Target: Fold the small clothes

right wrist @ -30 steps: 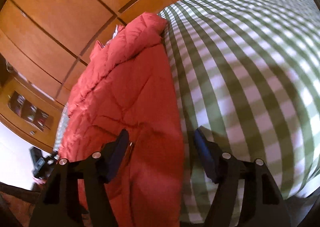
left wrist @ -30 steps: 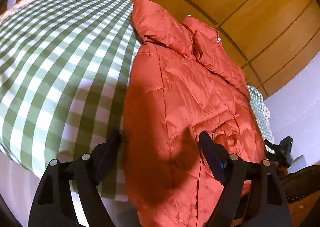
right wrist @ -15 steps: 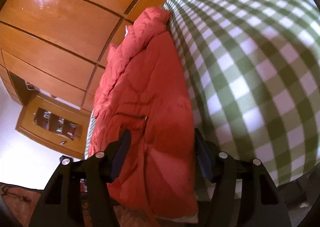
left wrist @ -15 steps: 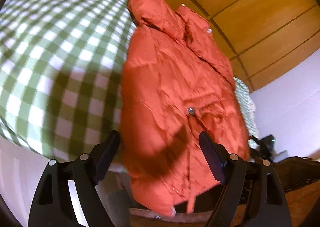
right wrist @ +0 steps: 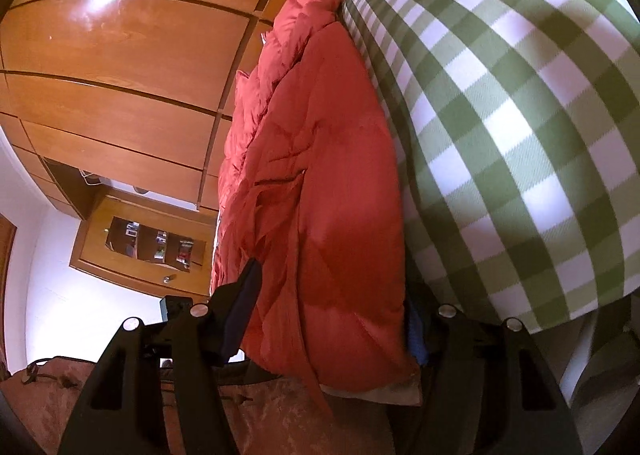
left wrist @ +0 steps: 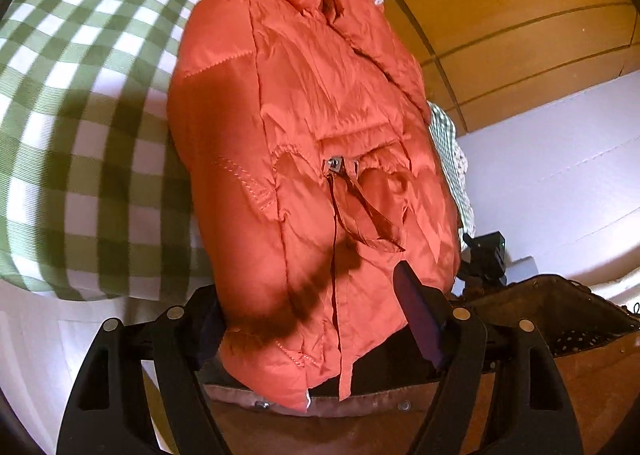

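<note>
An orange-red puffer jacket [left wrist: 304, 143] lies lengthwise on a green-and-white checked bed [left wrist: 80, 67], hood at the far end, its hem hanging over the near bed edge. A zipper pull with a ribbon shows on its front. My left gripper [left wrist: 316, 315] is open, its fingers either side of the jacket's hem. In the right wrist view the same jacket [right wrist: 320, 191] lies along the left edge of the bed [right wrist: 500, 115]. My right gripper [right wrist: 332, 319] is open and straddles the hem too; the right finger is mostly hidden behind the fabric.
A wooden wardrobe wall [right wrist: 120, 67] runs behind the bed. A wooden cabinet with a glass front [right wrist: 152, 247] stands at the left. A brown patterned surface [left wrist: 560, 319] lies below the bed edge. A small black device [left wrist: 488, 259] sits by the white wall.
Both grippers have pulled back and lowered toward the near bed edge. The jacket's hem now hangs between the fingers of each gripper, and both stay open.
</note>
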{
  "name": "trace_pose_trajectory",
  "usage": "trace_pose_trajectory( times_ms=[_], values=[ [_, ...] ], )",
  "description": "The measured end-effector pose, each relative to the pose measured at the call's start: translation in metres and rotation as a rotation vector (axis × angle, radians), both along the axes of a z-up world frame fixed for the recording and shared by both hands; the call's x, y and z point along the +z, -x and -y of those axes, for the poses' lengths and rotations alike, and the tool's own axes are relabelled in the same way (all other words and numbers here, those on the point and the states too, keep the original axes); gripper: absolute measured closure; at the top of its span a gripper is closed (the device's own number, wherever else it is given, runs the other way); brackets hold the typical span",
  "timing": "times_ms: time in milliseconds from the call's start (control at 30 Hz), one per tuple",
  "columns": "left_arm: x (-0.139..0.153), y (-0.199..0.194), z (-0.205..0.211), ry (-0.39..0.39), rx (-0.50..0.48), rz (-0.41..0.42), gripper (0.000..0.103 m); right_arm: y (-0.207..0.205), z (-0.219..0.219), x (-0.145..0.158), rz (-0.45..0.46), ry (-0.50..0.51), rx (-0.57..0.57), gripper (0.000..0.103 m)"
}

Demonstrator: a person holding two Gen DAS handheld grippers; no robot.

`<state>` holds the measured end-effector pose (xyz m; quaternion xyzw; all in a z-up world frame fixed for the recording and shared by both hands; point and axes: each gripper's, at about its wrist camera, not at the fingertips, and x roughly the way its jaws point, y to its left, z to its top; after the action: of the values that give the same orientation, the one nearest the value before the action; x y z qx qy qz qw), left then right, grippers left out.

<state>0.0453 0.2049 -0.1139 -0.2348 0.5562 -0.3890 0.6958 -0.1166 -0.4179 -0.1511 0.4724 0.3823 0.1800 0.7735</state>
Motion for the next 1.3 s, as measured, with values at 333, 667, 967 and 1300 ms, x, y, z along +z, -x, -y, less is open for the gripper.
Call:
trace_pose_trajectory(
  times_ms=[333, 667, 967, 1300],
  values=[
    [0.031, 0.002, 0.025, -0.026, -0.017, 0.127, 0.081, -0.003, -0.009, 0.022, 0.158, -0.095, 0.074, 0.08],
    [0.076, 0.013, -0.011, 0.312, 0.126, 0.199, 0.088, -0.004, -0.009, 0.059, 0.367, -0.233, 0.063, 0.085],
    [0.107, 0.03, -0.021, 0.544, 0.135, 0.24, 0.088, 0.014, -0.015, 0.093, 0.484, -0.297, 0.071, 0.086],
    [0.117, 0.022, -0.045, 0.825, 0.254, 0.185, 0.088, 0.041, -0.001, 0.125, 0.689, -0.508, 0.042, 0.086]
  ],
)
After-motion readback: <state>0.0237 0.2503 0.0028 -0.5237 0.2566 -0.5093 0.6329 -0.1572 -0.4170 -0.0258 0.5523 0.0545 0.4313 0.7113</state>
